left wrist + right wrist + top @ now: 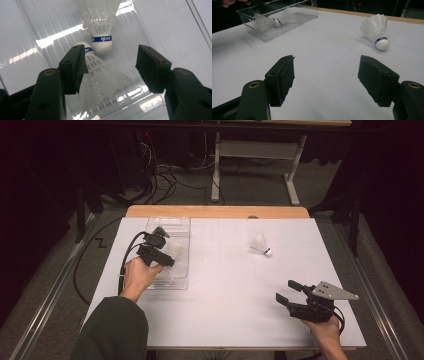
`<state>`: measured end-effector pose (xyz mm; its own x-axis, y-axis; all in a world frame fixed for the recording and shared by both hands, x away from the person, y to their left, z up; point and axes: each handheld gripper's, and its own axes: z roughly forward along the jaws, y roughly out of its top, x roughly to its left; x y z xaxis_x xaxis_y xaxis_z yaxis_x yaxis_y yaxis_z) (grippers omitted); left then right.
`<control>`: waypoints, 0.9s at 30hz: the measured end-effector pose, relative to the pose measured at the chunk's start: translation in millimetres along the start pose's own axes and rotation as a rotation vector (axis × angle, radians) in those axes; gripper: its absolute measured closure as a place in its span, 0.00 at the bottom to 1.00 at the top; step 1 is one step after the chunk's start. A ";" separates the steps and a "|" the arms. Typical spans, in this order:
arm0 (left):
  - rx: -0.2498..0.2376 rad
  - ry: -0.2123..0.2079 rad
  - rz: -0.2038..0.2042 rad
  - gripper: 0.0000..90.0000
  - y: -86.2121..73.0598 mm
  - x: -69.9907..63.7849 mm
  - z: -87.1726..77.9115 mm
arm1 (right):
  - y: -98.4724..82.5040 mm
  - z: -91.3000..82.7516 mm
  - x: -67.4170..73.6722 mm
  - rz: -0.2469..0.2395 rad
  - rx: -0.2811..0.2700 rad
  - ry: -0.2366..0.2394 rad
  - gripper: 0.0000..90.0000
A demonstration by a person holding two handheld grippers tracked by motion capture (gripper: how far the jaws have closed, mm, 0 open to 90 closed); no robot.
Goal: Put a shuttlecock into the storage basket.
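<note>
White paper covers the table; a clear plastic box sits near its far left corner, and I am putting shuttlecocks into it. My left gripper hangs over the box with its jaws apart; they press on nothing. Right under them lies one shuttlecock on the box floor, its cork tip next to the left jaw; I think I have let it go here so it stays in the box. A second shuttlecock lies just past it, and the two cork tips almost touch; its blue band says PEAK. From the right gripper view I see both in the box, tip to tip.

One more shuttlecock lies on the table toward the far right, well apart from the box; I think it is the next one to fetch. My right gripper waits near the near right corner, jaws apart and empty, aimed that way so it is ready.

Some things are hard to see; from the high view my left hand and gripper cover most of what is in the box; the clear walls shine and blur the feathers; the skirt of the far shuttlecock is cut off at the top of the left gripper view.
</note>
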<state>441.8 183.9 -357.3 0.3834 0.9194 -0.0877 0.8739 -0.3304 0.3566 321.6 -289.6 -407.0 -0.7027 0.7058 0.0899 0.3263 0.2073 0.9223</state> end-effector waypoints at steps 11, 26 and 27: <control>-0.020 -0.003 0.019 0.45 -4.3 -4.3 -7.9 | 0.1 0.1 0.3 -0.001 0.000 0.000 0.33; -0.047 -0.012 0.050 0.41 -12.0 -10.3 -21.0 | 0.1 0.3 0.4 0.000 0.001 0.000 0.33; -0.050 -0.011 0.055 0.41 -12.6 -11.0 -21.9 | 0.1 0.3 0.4 0.000 0.001 0.000 0.33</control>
<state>420.0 182.6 -340.5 0.4335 0.8978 -0.0771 0.8358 -0.3687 0.4068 321.5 -289.0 -407.0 -0.7028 0.7057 0.0900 0.3271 0.2082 0.9218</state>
